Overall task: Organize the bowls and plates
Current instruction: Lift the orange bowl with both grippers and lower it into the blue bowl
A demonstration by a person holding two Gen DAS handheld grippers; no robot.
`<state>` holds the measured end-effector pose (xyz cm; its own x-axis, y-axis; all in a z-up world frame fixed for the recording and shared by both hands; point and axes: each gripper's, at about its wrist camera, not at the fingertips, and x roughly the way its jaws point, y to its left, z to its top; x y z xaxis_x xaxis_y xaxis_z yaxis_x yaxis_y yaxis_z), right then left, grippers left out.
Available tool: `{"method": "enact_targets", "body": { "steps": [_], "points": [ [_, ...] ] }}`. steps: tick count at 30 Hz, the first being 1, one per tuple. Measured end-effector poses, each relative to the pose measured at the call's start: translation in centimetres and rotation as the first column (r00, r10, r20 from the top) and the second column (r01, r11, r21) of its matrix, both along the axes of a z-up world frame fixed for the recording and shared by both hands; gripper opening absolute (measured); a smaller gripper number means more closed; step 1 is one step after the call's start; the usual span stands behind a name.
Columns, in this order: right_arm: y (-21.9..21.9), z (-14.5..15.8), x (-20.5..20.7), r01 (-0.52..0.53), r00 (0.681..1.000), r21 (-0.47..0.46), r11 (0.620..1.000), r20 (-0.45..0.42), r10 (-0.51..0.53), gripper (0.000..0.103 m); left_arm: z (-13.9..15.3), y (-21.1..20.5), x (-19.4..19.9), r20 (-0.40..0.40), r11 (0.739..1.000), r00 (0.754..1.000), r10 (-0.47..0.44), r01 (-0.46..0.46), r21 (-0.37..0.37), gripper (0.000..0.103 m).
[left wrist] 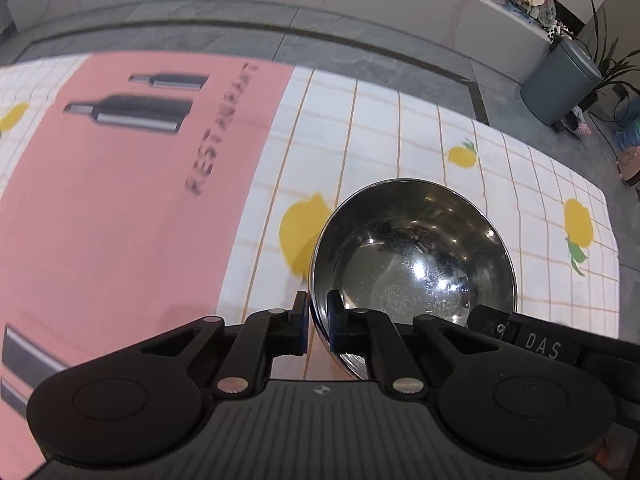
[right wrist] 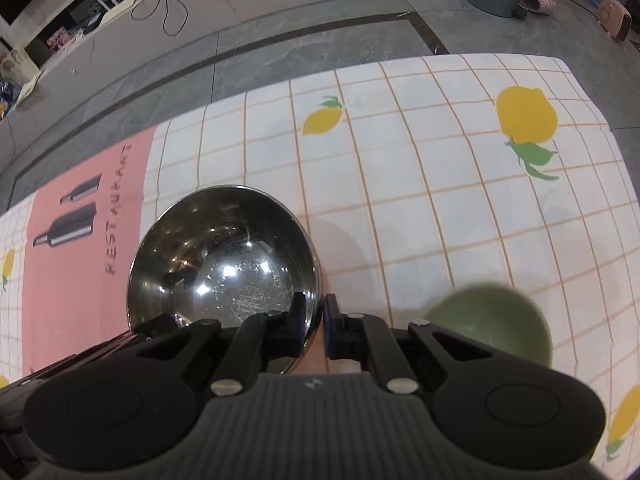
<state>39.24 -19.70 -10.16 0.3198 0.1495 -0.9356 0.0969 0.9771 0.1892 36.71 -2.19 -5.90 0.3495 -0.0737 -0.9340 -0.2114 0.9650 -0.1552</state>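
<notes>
Grey floor tiles and a low pale ledge lie behind your table, which is covered with a checked cloth (left wrist: pixel 400 128) printed with yellow lemons. On it lies a pink mat (left wrist: pixel 132 184) with bottle pictures and the word RESTAURANT.

Your steel bowl (left wrist: pixel 412 256) is near the front edge of the cloth, just right of the pink mat. You hold it from both sides. Your left gripper (left wrist: pixel 318 322) pinches its left rim, one finger outside and one inside the bowl. Your right gripper (right wrist: pixel 314 326) pinches the opposite rim in the same way. The near part of the bowl is hidden behind both gripper bodies, so you cannot tell if its bottom touches the cloth.

A green bowl (right wrist: pixel 492 320) is just right of your right gripper; it is blurred and its near side is cut off by the gripper.

Both grippers point forward and somewhat down to the table. A teal bin (left wrist: pixel 560 84) stands on the floor beyond the table.
</notes>
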Motion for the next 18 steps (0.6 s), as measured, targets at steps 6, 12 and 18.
{"method": "enact_targets", "body": {
  "steps": [6, 12, 18],
  "points": [
    [0.9, 0.9, -2.7, -0.047, 0.999, -0.038, 0.998, -0.020, 0.046, 0.006, 1.1, 0.2, -3.1, -0.003, 1.000, 1.000, -0.004, 0.004, 0.018, 0.009],
    [1.1, 2.4, -5.7, -0.069, 0.998, -0.052, 0.996, -0.016, 0.068, 0.006, 2.6, 0.3, -5.6, -0.016, 1.000, 1.000, -0.003, 0.003, 0.011, 0.009],
    [0.6, 3.9, -8.8, -0.066, 0.998, -0.056, 0.996, -0.011, 0.066, 0.006, 4.4, -0.2, -8.8, 0.010, 1.000, 1.000, 0.002, -0.002, -0.009, 0.009]
  ]
}}
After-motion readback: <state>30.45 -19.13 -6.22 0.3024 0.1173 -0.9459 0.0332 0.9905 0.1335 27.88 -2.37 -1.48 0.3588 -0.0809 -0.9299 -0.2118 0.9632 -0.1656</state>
